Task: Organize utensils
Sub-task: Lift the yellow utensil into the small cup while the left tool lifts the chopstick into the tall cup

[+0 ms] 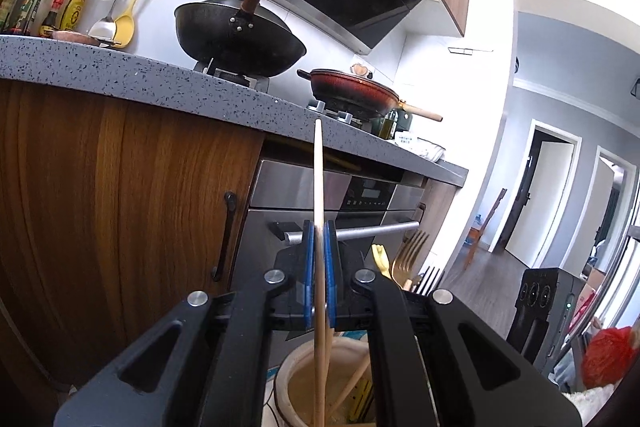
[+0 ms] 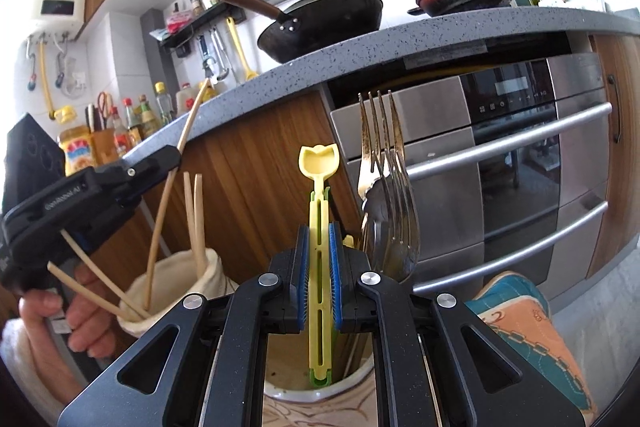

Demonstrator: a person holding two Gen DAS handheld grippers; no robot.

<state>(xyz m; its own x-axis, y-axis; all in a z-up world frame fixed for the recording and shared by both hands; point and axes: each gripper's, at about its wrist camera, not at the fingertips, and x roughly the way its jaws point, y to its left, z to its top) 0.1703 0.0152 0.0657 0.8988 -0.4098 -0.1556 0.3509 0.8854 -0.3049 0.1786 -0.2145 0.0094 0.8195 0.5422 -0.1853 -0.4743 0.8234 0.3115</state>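
Over a cream cup point(image 1: 298, 375), left tool point(image 1: 319, 243) clamped on 1 chopstick point(image 1: 318, 179), its lower end hidden, right tool point(image 2: 319, 247) clamped on yellow utensil point(image 2: 319, 163) in another holder point(image 2: 296, 393), rim mostly hidden.

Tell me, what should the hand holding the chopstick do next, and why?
Probably lower it and let go. The left gripper is shut on the chopstick, whose lower end already dips into the cream holder with other chopsticks.
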